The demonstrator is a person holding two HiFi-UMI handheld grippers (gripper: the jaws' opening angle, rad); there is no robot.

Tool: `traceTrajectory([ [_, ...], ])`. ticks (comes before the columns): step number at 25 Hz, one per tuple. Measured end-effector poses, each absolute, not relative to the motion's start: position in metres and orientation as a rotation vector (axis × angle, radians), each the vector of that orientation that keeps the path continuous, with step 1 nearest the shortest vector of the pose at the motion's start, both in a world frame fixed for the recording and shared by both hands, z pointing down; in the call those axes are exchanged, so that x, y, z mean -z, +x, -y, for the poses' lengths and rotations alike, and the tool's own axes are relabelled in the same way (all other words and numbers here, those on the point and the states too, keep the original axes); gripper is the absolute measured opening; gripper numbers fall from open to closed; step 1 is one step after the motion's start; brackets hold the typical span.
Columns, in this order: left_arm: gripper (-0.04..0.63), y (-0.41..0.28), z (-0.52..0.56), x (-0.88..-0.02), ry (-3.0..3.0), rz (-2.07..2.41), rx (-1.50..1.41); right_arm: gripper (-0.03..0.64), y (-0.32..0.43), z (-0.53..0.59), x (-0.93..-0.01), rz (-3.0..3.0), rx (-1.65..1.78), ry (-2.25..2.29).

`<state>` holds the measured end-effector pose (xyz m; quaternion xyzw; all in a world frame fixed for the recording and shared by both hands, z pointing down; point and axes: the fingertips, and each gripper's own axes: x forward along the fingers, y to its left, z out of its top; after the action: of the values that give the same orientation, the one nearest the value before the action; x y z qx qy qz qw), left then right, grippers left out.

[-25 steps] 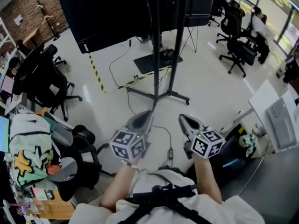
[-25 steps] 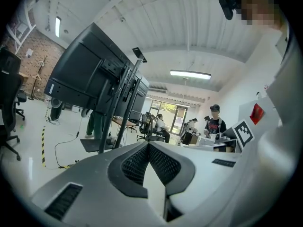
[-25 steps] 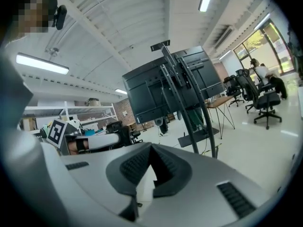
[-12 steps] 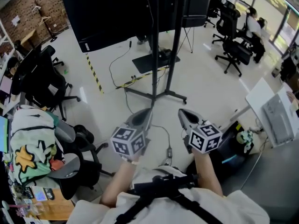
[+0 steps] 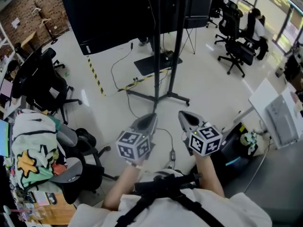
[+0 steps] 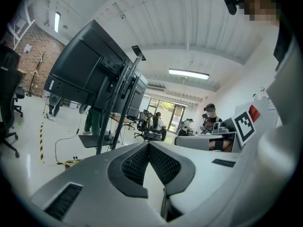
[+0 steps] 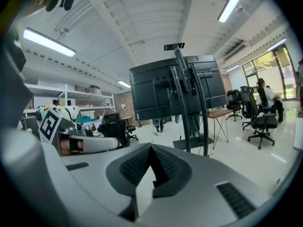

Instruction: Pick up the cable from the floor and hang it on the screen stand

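Left tool (image 5: 152, 116): jaws fully together, nothing held.
Right tool (image 5: 182, 114): jaws fully together, nothing held.
Cable (image 5: 170, 141): thin, dark, lying on the floor between both tools, touching neither.
Screen stand (image 5: 158, 96): upright on the floor beyond the cable, carrying a dark screen (image 5: 109, 13).

head view: high, steeply down onto floor (image 5: 208, 86) | both gripper views: low, near-level | shared: screen stand (image 5: 157, 56)

Office chairs (image 5: 45, 82) left (backpack (image 5: 28, 148) beside); striped tape (image 5: 97, 74) on floor.
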<state>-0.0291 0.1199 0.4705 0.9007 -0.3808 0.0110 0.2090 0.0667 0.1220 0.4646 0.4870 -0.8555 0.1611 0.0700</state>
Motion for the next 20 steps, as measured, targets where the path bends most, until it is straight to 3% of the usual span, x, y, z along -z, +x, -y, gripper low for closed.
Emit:
traceTrajectory([
  [20, 0.003, -0.0336, -0.1173, -0.4723, 2.482, 1.091, -0.011, 0.008, 0.0672, -0.1228, -0.4734, 2.581, -0.508, 1.434],
])
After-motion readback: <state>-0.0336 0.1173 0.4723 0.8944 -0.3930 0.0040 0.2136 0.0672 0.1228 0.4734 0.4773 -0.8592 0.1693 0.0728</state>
